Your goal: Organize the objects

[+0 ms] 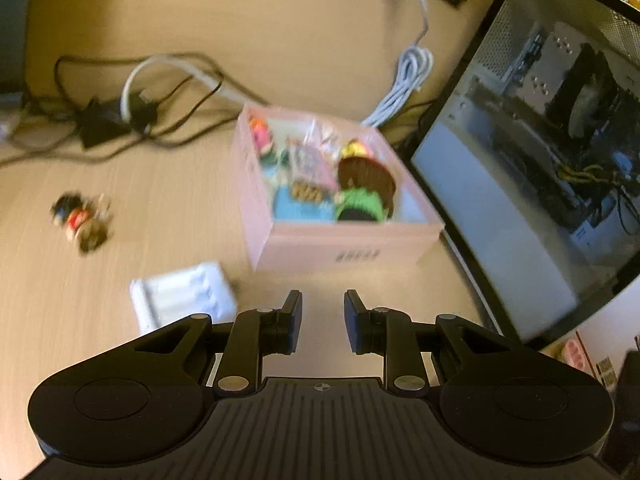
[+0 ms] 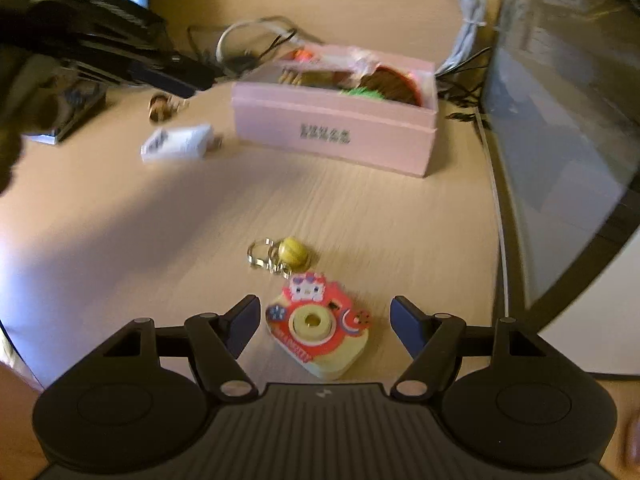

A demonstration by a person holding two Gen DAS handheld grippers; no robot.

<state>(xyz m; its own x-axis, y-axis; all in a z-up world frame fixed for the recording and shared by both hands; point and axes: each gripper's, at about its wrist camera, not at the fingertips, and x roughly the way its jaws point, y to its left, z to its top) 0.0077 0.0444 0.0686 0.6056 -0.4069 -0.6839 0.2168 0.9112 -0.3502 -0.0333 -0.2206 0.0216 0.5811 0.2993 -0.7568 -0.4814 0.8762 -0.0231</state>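
A pink box [image 1: 340, 248] [image 2: 332, 128] full of small toys stands on the wooden desk. In the left wrist view my left gripper [image 1: 323, 304] hovers before the box's near wall, its jaws a narrow gap apart with nothing between them. A white packet [image 1: 184, 296] [image 2: 178, 142] lies just left of it, and small figurines [image 1: 80, 218] lie farther left. My right gripper [image 2: 325, 308] is open and straddles a pink-and-cream toy camera keychain [image 2: 320, 328], whose sides the pads do not touch. Its yellow ball and key rings [image 2: 293, 252] lie just beyond.
A computer case with a glass side [image 1: 520, 160] [image 2: 560, 140] stands close on the right of the box. Tangled black cables and an adapter [image 1: 120, 108] and a coiled white cable [image 1: 408, 80] lie behind it. A flat dark book [image 2: 76, 108] sits at the far left.
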